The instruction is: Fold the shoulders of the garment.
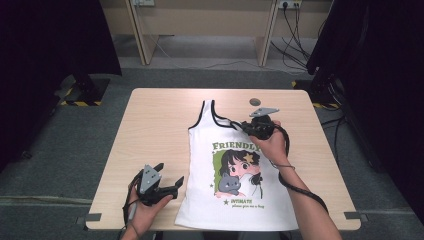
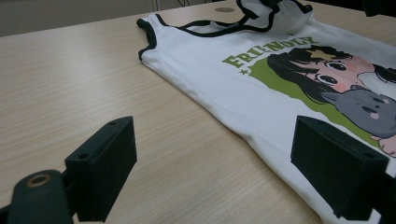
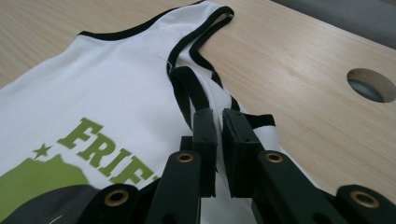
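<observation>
The white tank top [image 1: 235, 170] lies face up near the middle of the wooden table [image 1: 155, 145], its cartoon print upward and its hem toward the person. The right shoulder strap [image 3: 196, 93], edged in black binding, is pinched between the jaws of the right gripper [image 1: 248, 126], which stand nearly together and clamped on the fabric. The left shoulder strap [image 1: 206, 107] lies flat and free.

The left gripper [image 1: 169, 181] rests low beside the shirt's lower left edge, jaws wide apart and holding nothing.

The step in hand appears to be folding or repositioning the strap. Keep the grip on the binding, where the cloth is thickest. Draw level and slowly, so the body of the shirt does not drag. Keep clear of the round cable hole [image 3: 371, 85] beyond the strap.
</observation>
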The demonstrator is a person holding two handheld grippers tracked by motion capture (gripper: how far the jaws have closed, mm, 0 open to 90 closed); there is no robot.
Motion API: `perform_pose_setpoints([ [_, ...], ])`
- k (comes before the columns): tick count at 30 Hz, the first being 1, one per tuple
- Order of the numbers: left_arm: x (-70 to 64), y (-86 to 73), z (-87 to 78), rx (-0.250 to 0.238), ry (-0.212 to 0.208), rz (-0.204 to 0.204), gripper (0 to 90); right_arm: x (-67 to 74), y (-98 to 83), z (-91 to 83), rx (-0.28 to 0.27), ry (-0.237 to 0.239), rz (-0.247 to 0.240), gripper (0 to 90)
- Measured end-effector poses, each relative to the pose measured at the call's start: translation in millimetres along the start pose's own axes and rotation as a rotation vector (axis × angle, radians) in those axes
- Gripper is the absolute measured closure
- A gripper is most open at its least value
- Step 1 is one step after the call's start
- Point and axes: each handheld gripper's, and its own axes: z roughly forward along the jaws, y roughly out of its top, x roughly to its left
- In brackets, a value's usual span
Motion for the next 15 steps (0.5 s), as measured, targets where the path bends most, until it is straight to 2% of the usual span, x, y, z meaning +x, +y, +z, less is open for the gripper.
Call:
perform_pose_setpoints([
  [3, 0.3, 0.1, 0.0, 0.001, 0.001, 0.001, 13.5, 3.3, -2.2, -3.0, 0.001, 0.006, -0.008, 84.2],
  [4, 0.3, 0.1, 0.0, 0.001, 0.001, 0.001, 13.5, 7.8, -8.6, -11.2, -0.001, 0.02, -0.022, 84.2],
  [8, 0.2, 0.0, 0.0, 0.001, 0.002, -0.001, 13.5, 7.8, -8.6, -11.2, -0.001, 0.02, -0.022, 84.2],
  [15, -0.1, 0.0, 0.0, 0.002, 0.003, 0.0, 13.5, 15.6, -22.5, -22.1, 0.0, 0.033, -0.047, 84.0],
])
